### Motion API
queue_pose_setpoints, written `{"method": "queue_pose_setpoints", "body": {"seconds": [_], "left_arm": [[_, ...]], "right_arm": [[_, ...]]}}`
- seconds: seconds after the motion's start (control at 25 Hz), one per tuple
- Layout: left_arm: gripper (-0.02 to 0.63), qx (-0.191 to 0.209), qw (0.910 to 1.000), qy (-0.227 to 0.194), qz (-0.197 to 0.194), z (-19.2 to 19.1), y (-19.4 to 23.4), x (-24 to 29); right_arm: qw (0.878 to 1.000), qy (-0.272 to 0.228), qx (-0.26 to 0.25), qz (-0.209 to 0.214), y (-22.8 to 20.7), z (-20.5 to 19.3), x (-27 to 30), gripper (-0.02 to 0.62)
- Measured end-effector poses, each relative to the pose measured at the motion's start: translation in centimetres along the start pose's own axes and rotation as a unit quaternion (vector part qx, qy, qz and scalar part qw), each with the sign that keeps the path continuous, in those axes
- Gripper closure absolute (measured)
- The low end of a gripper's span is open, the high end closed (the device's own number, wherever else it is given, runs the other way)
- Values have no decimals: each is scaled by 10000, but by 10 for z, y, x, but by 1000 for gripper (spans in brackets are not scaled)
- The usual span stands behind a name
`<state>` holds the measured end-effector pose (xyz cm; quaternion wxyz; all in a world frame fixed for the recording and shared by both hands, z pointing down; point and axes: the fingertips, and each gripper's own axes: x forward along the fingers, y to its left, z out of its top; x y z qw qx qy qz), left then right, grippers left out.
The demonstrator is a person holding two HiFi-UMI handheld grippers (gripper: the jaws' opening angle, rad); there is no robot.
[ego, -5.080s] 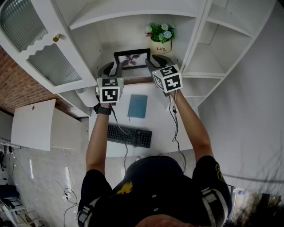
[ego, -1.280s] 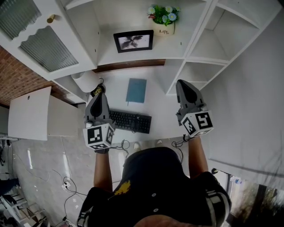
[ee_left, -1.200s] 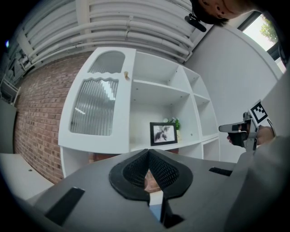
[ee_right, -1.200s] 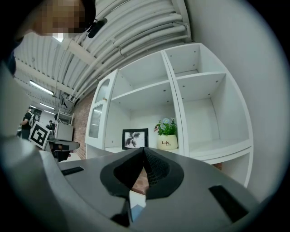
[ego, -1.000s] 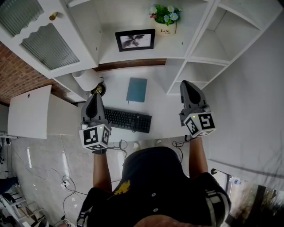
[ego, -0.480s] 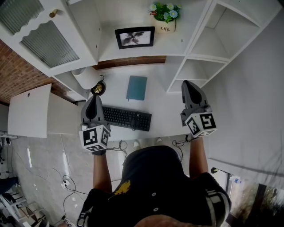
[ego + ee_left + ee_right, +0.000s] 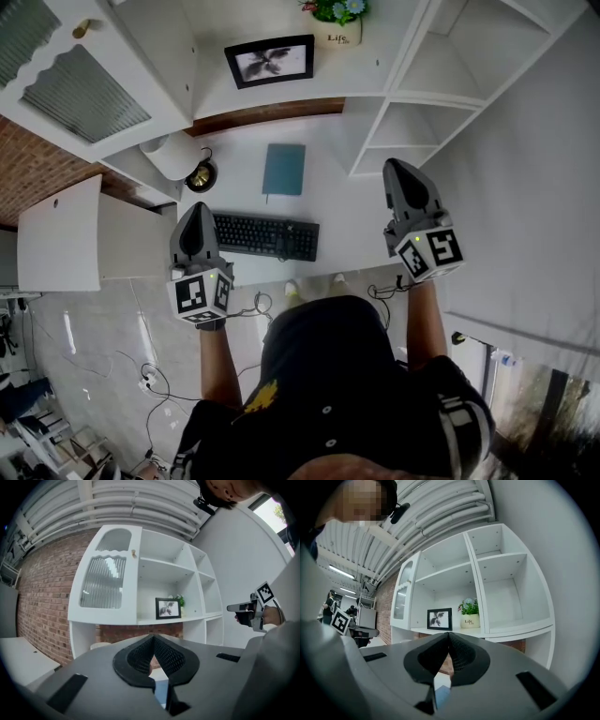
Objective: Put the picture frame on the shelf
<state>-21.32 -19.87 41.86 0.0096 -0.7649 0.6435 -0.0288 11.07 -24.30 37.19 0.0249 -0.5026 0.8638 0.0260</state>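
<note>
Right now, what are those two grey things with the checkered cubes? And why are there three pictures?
A person holds two tools, one in each hand. Each is a hand-held gripper, with two jaws that pinch like tongs. The cubes are part of them.

The head view comes from a camera on the person's head, looking down. It shows the left hand-held gripper and the right hand-held gripper. The other two pictures come from a camera riding on each gripper, looking along its jaws.

Both are shut and hold nothing. The frame stands on the shelf beside a flower pot. On the desk lie a keyboard and a blue book.
</note>
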Motion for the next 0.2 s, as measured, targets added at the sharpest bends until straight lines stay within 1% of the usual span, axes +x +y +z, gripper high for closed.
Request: {"method": "queue_pose_setpoints", "body": {"seconds": [0.2], "left_arm": [[588,-28,10000,-53,34,-2,4,-1]], "right_arm": [[10000,22,-10,68,8,-4,8,589]]}}
